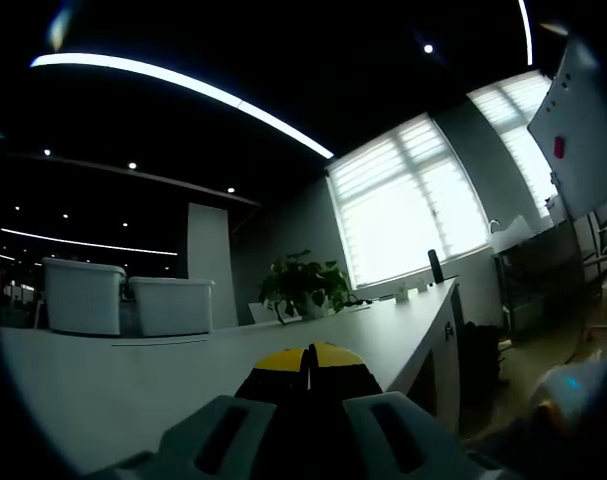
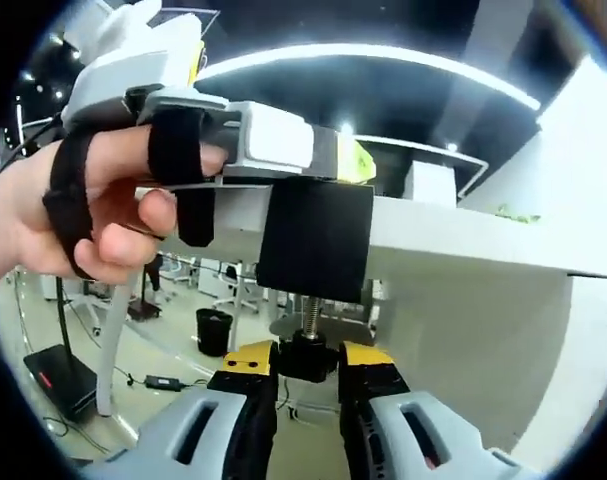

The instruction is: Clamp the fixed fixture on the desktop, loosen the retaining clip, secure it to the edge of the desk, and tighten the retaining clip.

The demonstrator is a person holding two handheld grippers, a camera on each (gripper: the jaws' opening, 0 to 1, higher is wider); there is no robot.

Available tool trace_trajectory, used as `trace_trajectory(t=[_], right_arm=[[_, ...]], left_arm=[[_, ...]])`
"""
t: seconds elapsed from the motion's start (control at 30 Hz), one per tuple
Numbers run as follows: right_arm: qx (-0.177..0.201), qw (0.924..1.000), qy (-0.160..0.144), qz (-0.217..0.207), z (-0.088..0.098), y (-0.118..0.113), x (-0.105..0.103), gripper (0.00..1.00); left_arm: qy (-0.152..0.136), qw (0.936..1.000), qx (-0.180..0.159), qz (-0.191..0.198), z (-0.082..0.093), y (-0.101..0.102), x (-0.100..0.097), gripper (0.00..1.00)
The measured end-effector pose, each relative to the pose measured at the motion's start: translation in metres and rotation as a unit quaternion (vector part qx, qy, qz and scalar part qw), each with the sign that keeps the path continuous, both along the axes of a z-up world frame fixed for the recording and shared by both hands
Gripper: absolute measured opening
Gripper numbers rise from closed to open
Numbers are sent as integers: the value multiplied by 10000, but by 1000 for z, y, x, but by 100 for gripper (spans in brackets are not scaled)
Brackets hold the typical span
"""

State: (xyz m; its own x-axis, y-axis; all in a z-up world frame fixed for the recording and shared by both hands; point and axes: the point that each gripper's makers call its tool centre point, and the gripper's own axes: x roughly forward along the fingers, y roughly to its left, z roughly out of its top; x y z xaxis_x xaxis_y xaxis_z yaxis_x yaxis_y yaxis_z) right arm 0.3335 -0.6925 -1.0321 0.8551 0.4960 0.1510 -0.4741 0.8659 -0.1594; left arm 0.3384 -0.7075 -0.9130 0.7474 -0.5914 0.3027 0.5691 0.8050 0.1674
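Your right gripper (image 2: 308, 372) has its jaws closed on the clamp's knob (image 2: 308, 352), under the counter (image 2: 463, 245) edge. Your left gripper (image 2: 238, 140) holds the clamp (image 2: 315, 238) at that edge from above; its jaws look closed together in its own view.

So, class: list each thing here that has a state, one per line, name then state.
Left gripper: shut on the clamp.
Right gripper: closed on the screw knob.
Clamp: hung on the desk edge, screw below.
Blinds: down, lit.
Bins: upright on desk.
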Motion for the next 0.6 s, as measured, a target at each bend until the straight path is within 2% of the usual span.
trace_trajectory(t=[0.03, 0.07, 0.13, 0.23, 0.37, 0.47, 0.6], right_arm=[[12, 9999, 12, 122, 0, 0, 0, 23], [104, 9987, 120, 481, -1, 0, 1, 23], [21, 9970, 147, 754, -1, 0, 2, 23], [-246, 9879, 174, 1520, -1, 3, 1, 23], [-534, 9702, 286, 2344, -2, 7, 2, 23], [-570, 9617, 471, 2640, -3, 8, 3, 23], [-565, 9599, 481, 2704, -4, 9, 2, 24]], left_arm=[[0, 10000, 1, -2, 0, 0, 0, 1], [1, 10000, 1, -2, 0, 0, 0, 1], [4, 10000, 0, -3, 0, 0, 0, 1], [11, 10000, 7, -12, 0, 0, 0, 1], [18, 10000, 14, -32, -1, -1, 0, 1], [12, 10000, 20, -37, -1, -1, 0, 1], [22, 10000, 17, -39, -1, -1, 0, 1]])
